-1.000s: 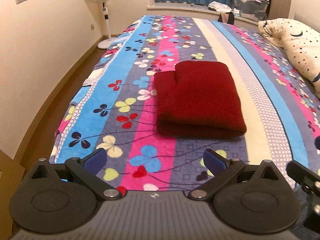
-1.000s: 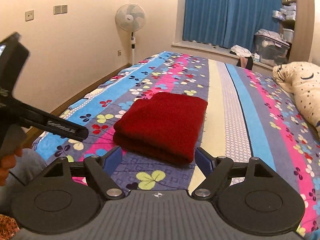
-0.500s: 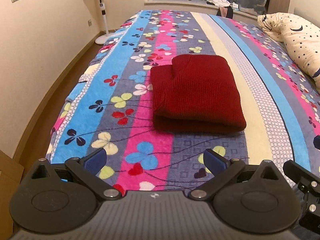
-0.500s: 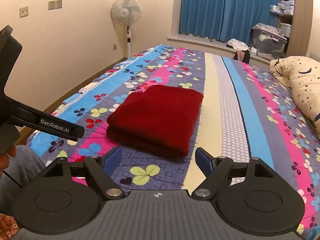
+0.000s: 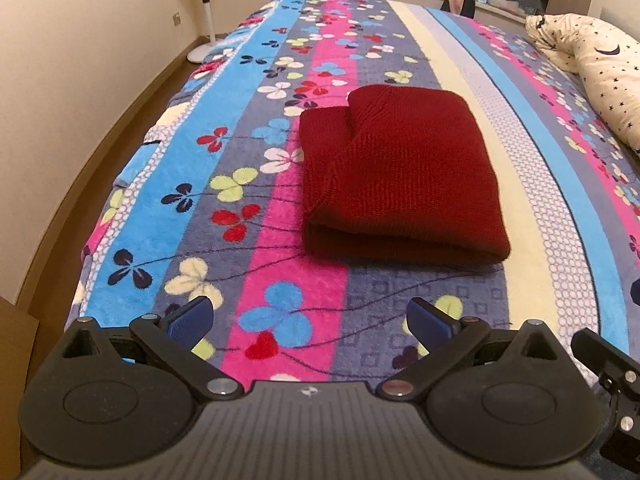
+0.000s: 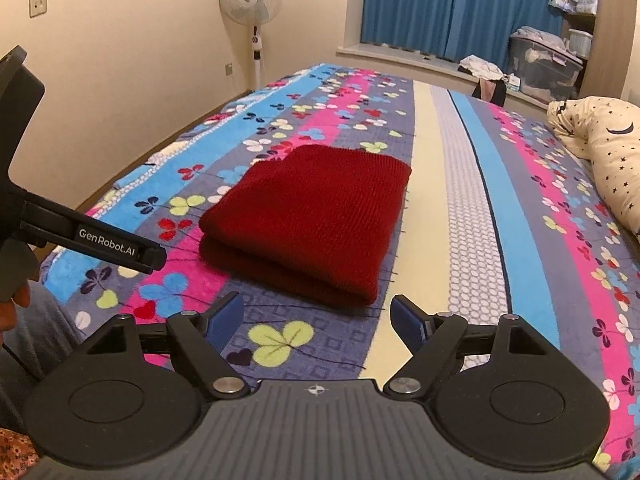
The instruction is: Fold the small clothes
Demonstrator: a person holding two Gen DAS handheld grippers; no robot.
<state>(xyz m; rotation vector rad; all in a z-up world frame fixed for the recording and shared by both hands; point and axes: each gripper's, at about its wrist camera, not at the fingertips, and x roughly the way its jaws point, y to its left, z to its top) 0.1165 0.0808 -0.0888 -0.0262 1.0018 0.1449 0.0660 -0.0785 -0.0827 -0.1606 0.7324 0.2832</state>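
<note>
A dark red knit garment (image 5: 396, 176) lies folded in a thick rectangle on the striped floral bedspread (image 5: 224, 216); it also shows in the right wrist view (image 6: 308, 220). My left gripper (image 5: 310, 322) is open and empty, held short of the garment's near folded edge. My right gripper (image 6: 318, 322) is open and empty, also just short of the garment's near edge. The left gripper's body (image 6: 80, 236) shows at the left of the right wrist view.
A star-print pillow (image 5: 600, 76) lies on the bed's right side. A standing fan (image 6: 252, 4) is by the left wall. Blue curtains (image 6: 456, 4), a storage bin (image 6: 540, 68) and clothes sit beyond the bed's far end. The bed's left edge drops to the floor.
Both grippers moved slightly closer to the folded garment, and the left view tilted downward. The garment has not moved. Both jaws stayed open.
</note>
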